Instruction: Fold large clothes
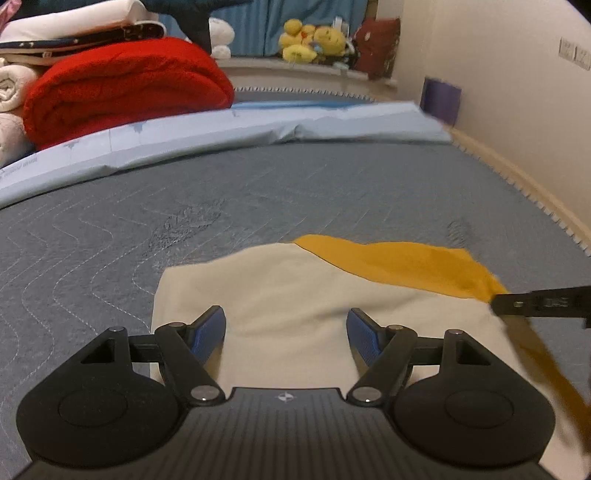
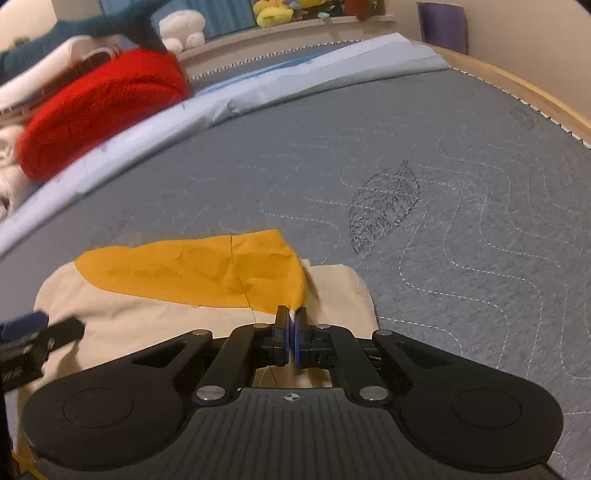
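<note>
A cream and mustard-yellow garment (image 1: 295, 295) lies partly folded on the grey quilted bed (image 1: 184, 192). My left gripper (image 1: 287, 332) is open, its blue pads (image 1: 210, 332) spread above the cream part, holding nothing. My right gripper (image 2: 291, 325) is shut on the garment's edge where the mustard sleeve (image 2: 207, 273) meets the cream body (image 2: 147, 325), and lifts it a little. The right gripper also shows at the right edge of the left wrist view (image 1: 496, 303), pinching the mustard fabric. The left gripper shows blurred at the left edge of the right wrist view (image 2: 40, 321).
A folded red blanket (image 1: 125, 92) and stacked bedding (image 1: 74, 33) sit at the back left. A light blue sheet (image 1: 258, 129) runs across the far side of the bed. Plush toys (image 1: 314, 40) line a ledge. The bed's wooden edge (image 1: 517, 173) and wall are on the right.
</note>
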`<state>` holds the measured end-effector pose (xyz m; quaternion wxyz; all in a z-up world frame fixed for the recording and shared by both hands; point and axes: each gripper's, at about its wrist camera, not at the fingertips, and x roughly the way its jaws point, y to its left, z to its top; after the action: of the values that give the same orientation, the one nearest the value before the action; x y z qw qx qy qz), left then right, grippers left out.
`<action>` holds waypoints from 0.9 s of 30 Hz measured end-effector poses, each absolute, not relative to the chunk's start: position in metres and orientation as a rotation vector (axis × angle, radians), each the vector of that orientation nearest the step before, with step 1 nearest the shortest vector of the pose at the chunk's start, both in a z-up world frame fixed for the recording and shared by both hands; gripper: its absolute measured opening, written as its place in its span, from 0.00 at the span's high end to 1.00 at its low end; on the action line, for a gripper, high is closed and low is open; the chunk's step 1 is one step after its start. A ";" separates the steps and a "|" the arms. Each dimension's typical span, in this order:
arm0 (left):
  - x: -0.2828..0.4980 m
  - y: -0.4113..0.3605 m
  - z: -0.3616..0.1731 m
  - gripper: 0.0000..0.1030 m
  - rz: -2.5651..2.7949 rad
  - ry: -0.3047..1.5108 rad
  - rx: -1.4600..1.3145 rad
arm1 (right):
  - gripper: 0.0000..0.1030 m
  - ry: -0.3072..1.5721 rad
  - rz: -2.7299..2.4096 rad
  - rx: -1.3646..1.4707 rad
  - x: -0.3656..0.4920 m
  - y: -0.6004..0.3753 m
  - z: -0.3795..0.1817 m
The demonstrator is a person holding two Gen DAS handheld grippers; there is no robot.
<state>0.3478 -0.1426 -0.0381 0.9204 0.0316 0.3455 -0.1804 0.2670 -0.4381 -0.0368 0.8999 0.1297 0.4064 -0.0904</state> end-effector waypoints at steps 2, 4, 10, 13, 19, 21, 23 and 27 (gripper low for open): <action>0.357 -0.151 -0.047 0.24 -0.366 0.721 0.118 | 0.99 0.862 -0.197 0.253 0.272 -0.436 -0.044; 0.362 -0.157 -0.056 0.20 -0.367 0.712 0.171 | 0.99 0.883 -0.204 0.248 0.277 -0.438 -0.049; 0.355 -0.157 -0.056 0.16 -0.375 0.665 0.215 | 0.82 0.890 -0.234 0.231 0.273 -0.438 -0.056; 0.341 -0.141 -0.022 0.16 -0.410 0.688 0.195 | 0.78 0.733 -0.329 0.244 0.251 -0.443 -0.020; 0.289 -0.098 0.031 0.16 -0.652 0.802 0.106 | 0.77 0.679 -0.105 0.258 0.191 -0.433 0.045; 0.260 -0.091 0.037 0.16 -0.697 0.838 0.187 | 0.77 0.684 -0.048 0.203 0.164 -0.419 0.060; 0.226 -0.085 0.042 0.16 -0.714 0.820 0.270 | 0.77 0.689 0.022 0.125 0.136 -0.404 0.069; 0.175 -0.076 0.021 0.26 -0.724 0.844 0.250 | 0.76 0.753 0.084 0.078 0.103 -0.393 0.052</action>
<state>0.1754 -0.0757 0.0209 0.8420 0.1182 0.3996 -0.3427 0.1034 -0.3932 0.0517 0.9284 0.0379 0.3673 0.0412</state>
